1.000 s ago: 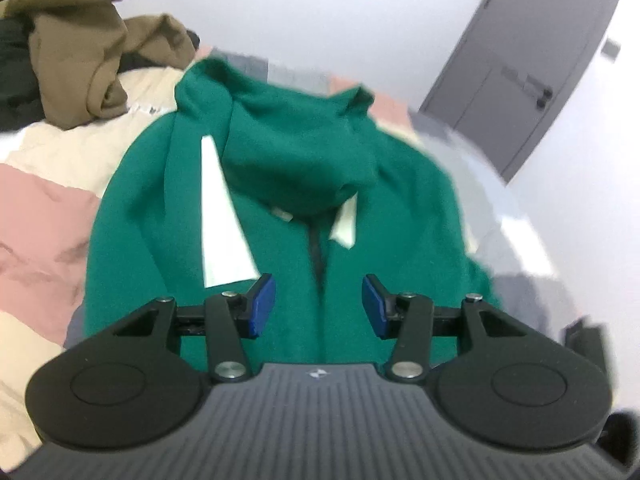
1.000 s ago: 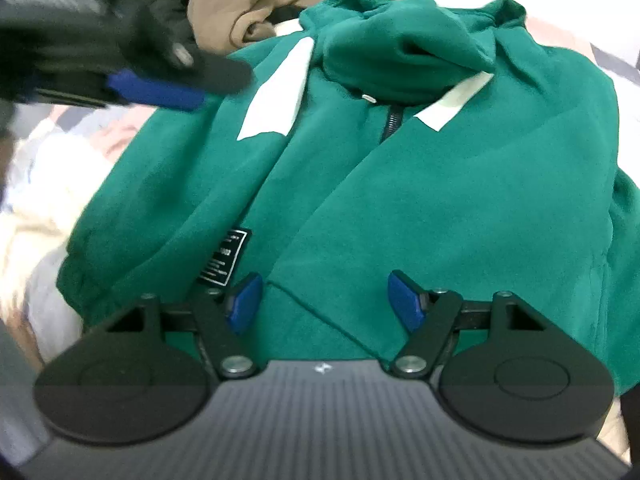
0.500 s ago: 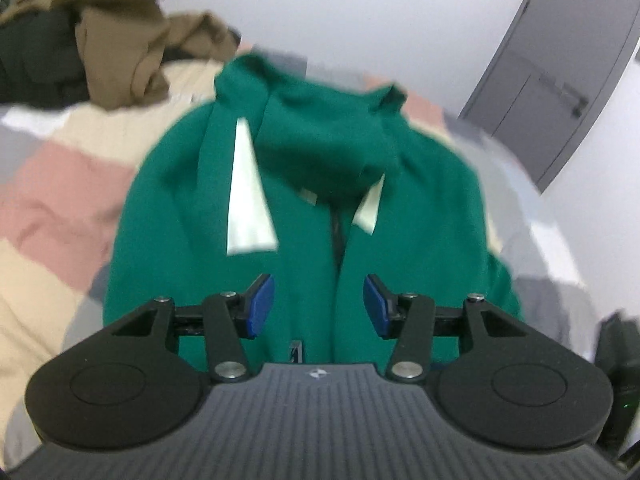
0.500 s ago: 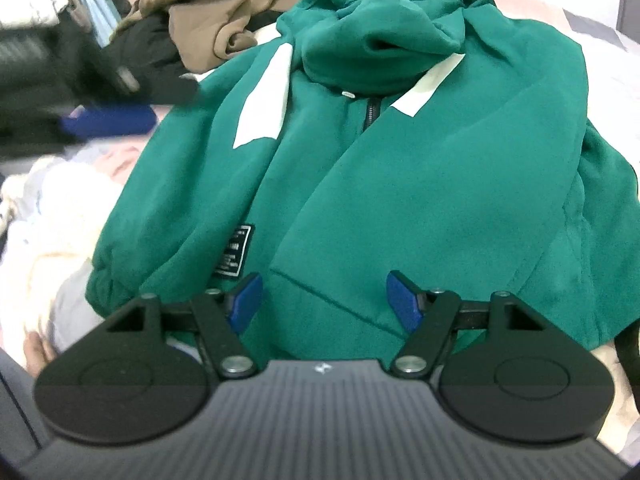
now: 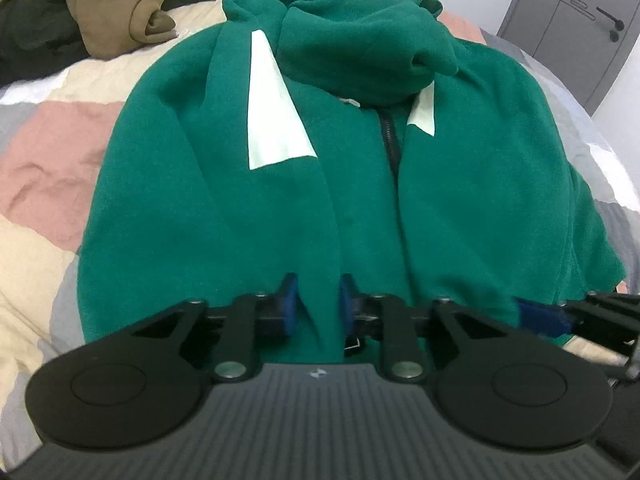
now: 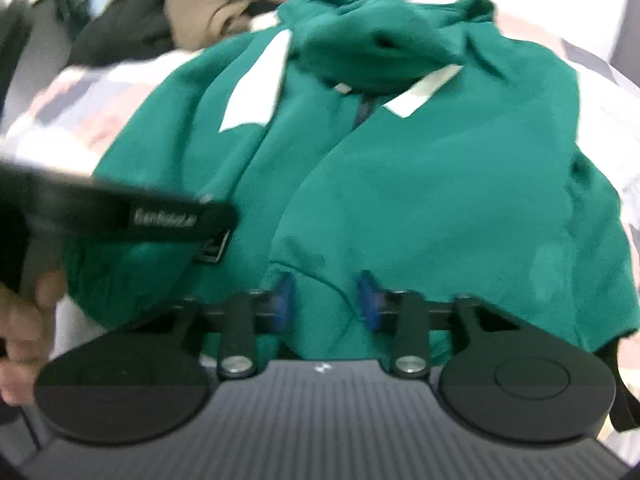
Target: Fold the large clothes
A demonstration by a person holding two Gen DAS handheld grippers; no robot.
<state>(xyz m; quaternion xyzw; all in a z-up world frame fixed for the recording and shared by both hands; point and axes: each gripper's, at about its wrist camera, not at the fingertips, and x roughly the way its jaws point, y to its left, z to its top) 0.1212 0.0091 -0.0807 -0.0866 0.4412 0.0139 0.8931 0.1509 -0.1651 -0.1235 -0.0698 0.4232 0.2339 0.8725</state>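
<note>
Hoodie is lying face up on the bed, both the left gripper and right gripper closing on its near hem, so each should be pinching every layer before lifting.

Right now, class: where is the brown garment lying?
In the left wrist view the brown garment is heaped at the top left, on the patchwork bedding, beyond the green hoodie and beside a black garment.

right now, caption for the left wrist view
Left tool closing on the near hem of a green hoodie spread on a patchwork bed.
</note>
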